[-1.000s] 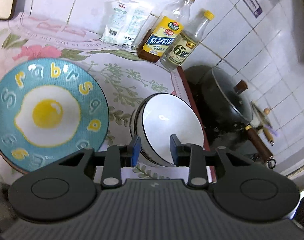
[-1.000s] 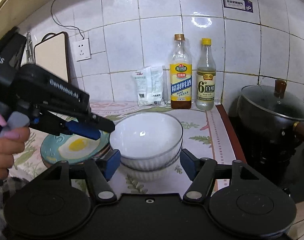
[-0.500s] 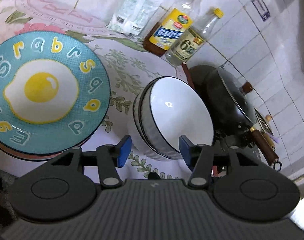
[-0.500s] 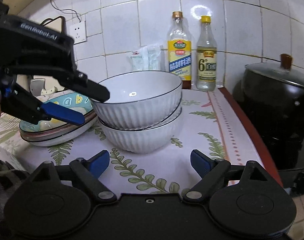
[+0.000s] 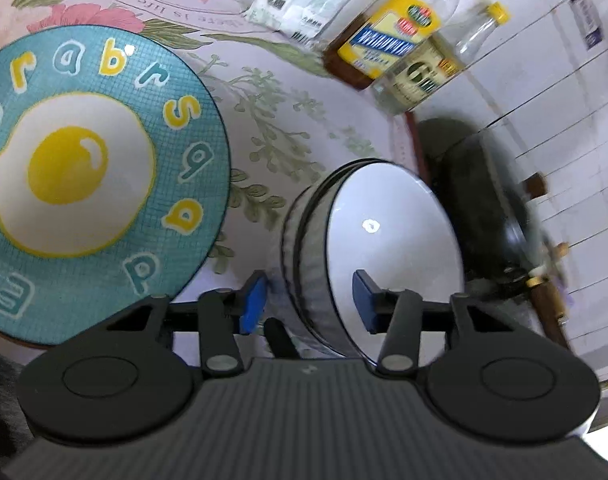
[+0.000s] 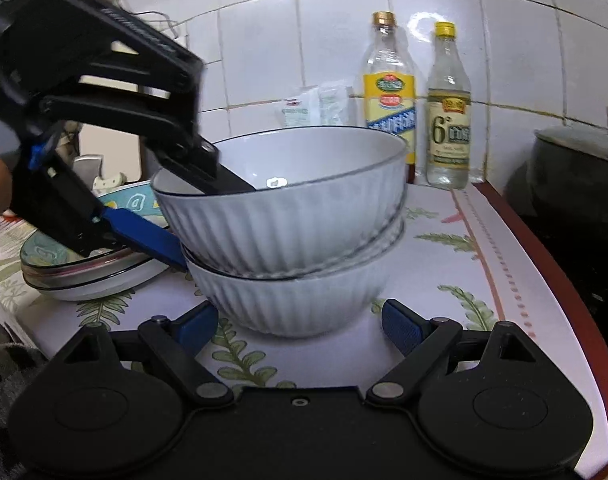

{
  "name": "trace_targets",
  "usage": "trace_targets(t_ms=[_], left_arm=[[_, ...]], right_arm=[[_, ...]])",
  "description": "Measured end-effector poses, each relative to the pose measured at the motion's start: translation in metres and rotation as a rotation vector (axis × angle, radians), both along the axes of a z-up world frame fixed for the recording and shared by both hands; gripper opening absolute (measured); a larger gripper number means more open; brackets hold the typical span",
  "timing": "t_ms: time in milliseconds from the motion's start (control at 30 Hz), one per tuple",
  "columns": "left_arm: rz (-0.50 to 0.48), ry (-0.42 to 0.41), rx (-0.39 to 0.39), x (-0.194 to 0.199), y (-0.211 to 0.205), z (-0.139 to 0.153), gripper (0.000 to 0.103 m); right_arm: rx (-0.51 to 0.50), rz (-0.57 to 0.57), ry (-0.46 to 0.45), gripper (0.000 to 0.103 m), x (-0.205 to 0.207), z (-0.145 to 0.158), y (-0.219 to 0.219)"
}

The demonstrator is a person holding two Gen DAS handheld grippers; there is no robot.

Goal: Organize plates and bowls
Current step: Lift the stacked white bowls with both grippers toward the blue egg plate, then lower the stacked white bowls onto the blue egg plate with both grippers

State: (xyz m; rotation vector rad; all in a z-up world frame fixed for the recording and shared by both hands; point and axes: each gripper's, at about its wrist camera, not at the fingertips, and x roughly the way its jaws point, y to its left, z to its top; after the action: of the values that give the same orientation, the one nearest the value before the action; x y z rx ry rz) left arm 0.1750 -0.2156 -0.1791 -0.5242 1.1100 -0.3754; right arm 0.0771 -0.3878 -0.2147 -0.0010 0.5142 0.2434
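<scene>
Two white ribbed bowls are stacked on the floral cloth; the top bowl (image 6: 288,208) sits in the lower bowl (image 6: 296,300). The stack also shows in the left wrist view (image 5: 392,248). My left gripper (image 5: 310,300) is open and straddles the stack's near rim, one finger inside the top bowl, one outside. It shows in the right wrist view (image 6: 200,216) too. A blue egg-pattern plate (image 5: 84,168) tops a plate stack left of the bowls. My right gripper (image 6: 300,326) is open and empty, low in front of the lower bowl.
Two bottles (image 6: 420,96) and a white packet (image 6: 316,106) stand against the tiled wall. A black lidded pot (image 6: 580,176) sits on the stove right of the counter's red edge (image 6: 544,264).
My left gripper has opened wider and moved down onto the bowls' rim. My right gripper has dropped low and come closer to the bowl stack.
</scene>
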Motion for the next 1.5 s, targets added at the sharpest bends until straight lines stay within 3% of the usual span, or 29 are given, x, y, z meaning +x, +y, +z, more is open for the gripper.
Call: trace_targets(t_ms=[67,400,1100,1367,1500], left_arm=[[-0.008,0.015,0.032,0.005,-0.003,-0.004,0.033],[0.012,0.024,0.019,0.005,-0.003,-0.008,0.035],[-0.128,-0.091,0.088,-0.004,-0.014,0.004,0.036],[-0.161,-0.117,0.074,-0.014,-0.008,0.031,0.036],[-0.201,-0.139,0.105,-0.022,-0.003,0.056,0.036]], right_arm=[[-0.015,0.009,-0.005,0.093,0.005,0.000,0.001],[0.040,0.016,-0.037,0.096,0.013,-0.011,0.000],[0.020,-0.009,-0.037,0.095,0.012,-0.001,-0.001],[-0.005,-0.025,-0.053,0.094,-0.001,0.025,0.005],[0.011,-0.026,-0.065,0.094,-0.009,0.043,0.011]])
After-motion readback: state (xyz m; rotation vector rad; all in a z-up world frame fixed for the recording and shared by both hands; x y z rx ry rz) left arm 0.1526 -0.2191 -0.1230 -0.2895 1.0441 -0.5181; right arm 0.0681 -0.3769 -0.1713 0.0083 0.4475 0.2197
